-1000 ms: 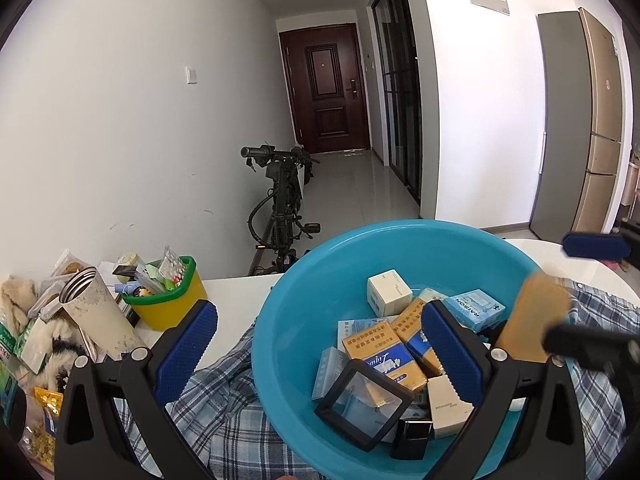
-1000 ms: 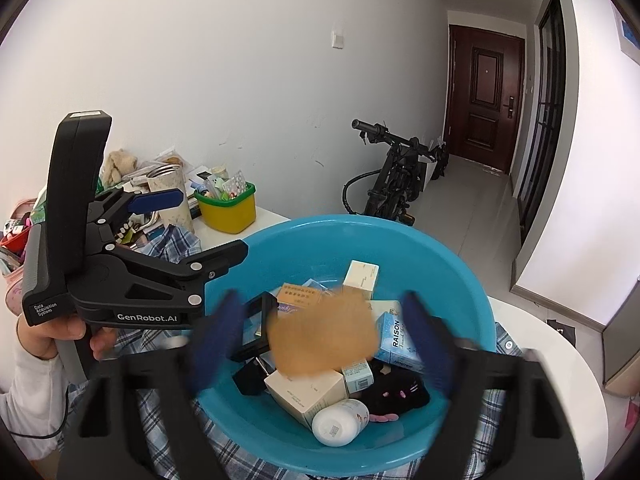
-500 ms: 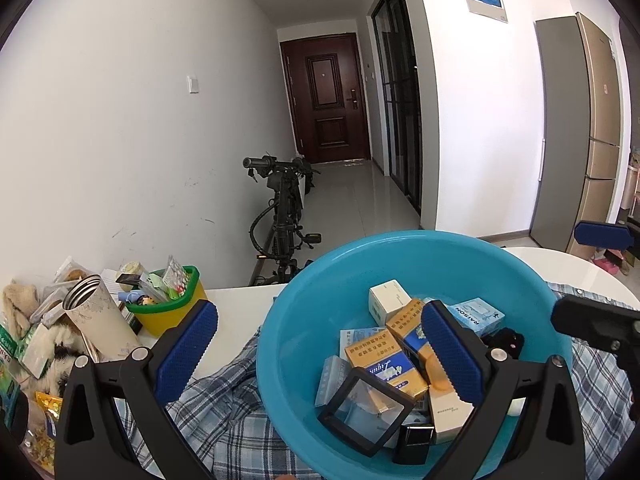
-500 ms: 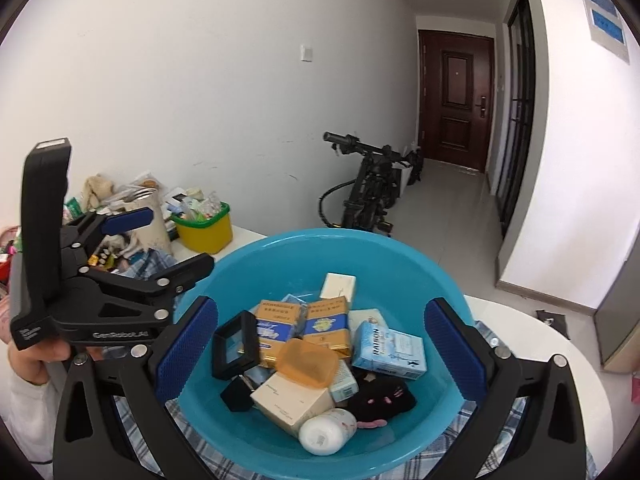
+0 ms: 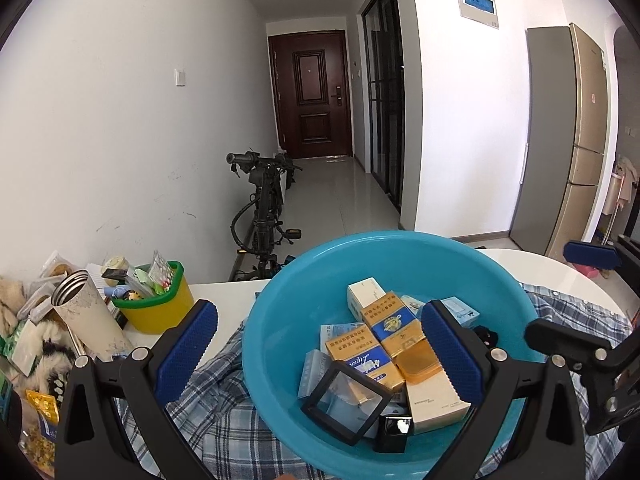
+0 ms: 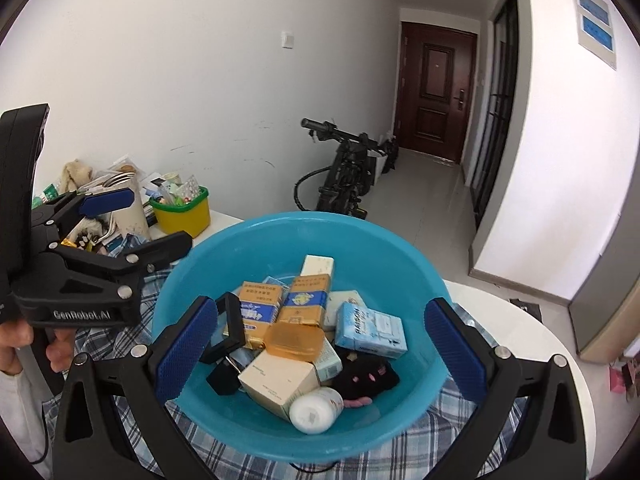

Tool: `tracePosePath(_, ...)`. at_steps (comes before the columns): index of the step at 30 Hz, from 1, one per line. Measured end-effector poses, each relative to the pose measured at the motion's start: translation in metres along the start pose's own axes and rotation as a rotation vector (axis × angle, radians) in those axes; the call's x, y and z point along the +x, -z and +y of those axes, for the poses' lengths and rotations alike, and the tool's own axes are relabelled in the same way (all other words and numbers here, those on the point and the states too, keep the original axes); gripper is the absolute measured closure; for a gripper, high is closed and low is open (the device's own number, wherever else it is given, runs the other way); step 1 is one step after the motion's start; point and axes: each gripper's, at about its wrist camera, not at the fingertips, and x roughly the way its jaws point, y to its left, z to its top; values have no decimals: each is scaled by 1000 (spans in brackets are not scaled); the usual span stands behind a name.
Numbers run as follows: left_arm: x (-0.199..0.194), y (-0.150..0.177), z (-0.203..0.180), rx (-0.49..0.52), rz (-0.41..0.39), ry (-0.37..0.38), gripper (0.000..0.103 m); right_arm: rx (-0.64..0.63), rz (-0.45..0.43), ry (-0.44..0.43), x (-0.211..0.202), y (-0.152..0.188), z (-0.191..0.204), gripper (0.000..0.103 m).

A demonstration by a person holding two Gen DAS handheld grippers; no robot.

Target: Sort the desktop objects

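Observation:
A blue basin sits on a plaid cloth and holds several small boxes. Among them lies an orange translucent case, flat on top of the boxes. Around it are a white bottle, a black plush item and a black frame. My right gripper hangs open above the basin's near side, holding nothing. My left gripper is open too, over the basin's left half, and it appears in the right wrist view with a hand on it.
A yellow tub with a green rim and a metal cup stand left of the basin amid clutter. The plaid cloth covers a white round table. A bicycle leans on the wall behind.
The orange case was between my right gripper's fingers a second ago; it now lies in the basin. The right gripper has pulled back and up. The left gripper barely moved.

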Motion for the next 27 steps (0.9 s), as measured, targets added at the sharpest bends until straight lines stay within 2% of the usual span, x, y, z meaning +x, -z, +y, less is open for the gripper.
tracePosePath(3, -6, -2, 3, -14, -6, -3, 0, 0, 6, 42, -17, 5, -3, 0)
tracePosePath(7, -22, -5, -3, 6, -54, -41, 0, 36, -62, 74, -59, 11, -5, 0)
tracePosePath(10, -37, -8, -11, 22, -80, -10, 0, 63, -104, 75, -96, 19, -6, 0)
tracePosePath(13, -47, -9, -25, 62, -105, -13, 0, 100, -141, 78, -131, 36, -7, 0)
tracePosePath(15, -49, -9, -33, 81, -110, -17, 0, 165, -135, 61, -146, 58, -10, 0)
tracePosePath(20, -57, -6, -50, 97, -102, 27, 0, 186, -57, 103, -147, 119, 2, 0)
tracePosePath(24, -69, 5, -65, 138, -100, 48, 0, 230, -92, 151, -141, 170, 8, 0)
tracePosePath(27, -79, 12, -80, 191, -118, 41, 0, 256, -41, 134, -128, 195, 5, 0)
